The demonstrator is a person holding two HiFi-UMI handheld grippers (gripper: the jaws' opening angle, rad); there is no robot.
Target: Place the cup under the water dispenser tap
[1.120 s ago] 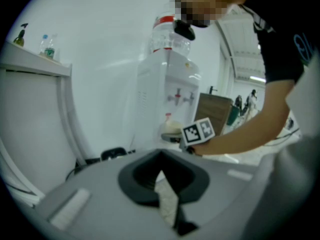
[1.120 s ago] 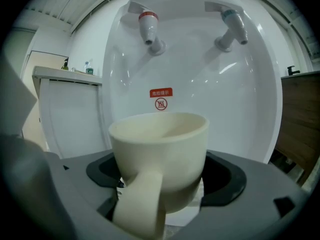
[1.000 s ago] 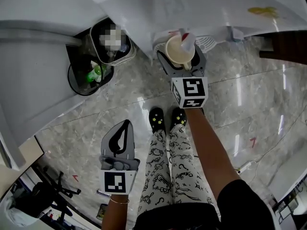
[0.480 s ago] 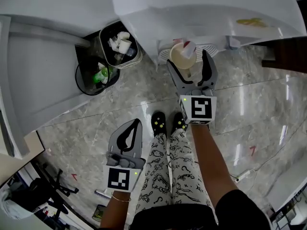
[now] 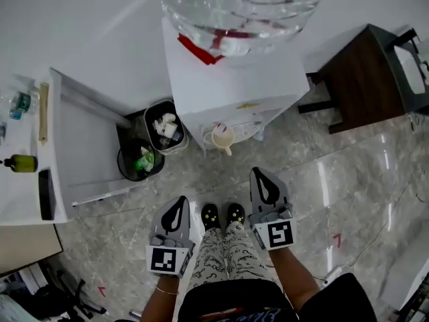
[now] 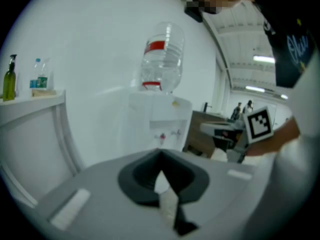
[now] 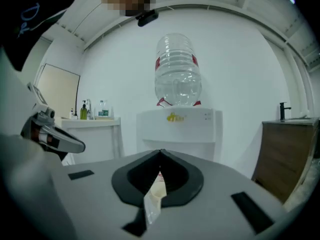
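Note:
A beige cup stands on the drip tray of the white water dispenser, below its taps. Neither gripper touches it. My right gripper is drawn back near my body, well short of the cup, its jaws closing until the tips meet with nothing between them. My left gripper hangs beside it at the left, also shut and empty. In the right gripper view the dispenser stands straight ahead. The left gripper view shows the dispenser further off, with the right gripper at the right.
A clear water bottle tops the dispenser. Two waste bins stand left of it, beside a white counter carrying bottles. A brown cabinet stands at the right. My shoes are on the grey marble floor.
The right gripper let go of the cup, drew back and up, and its jaws came together. The left gripper rose too. The head view pulled away, so the whole dispenser shows.

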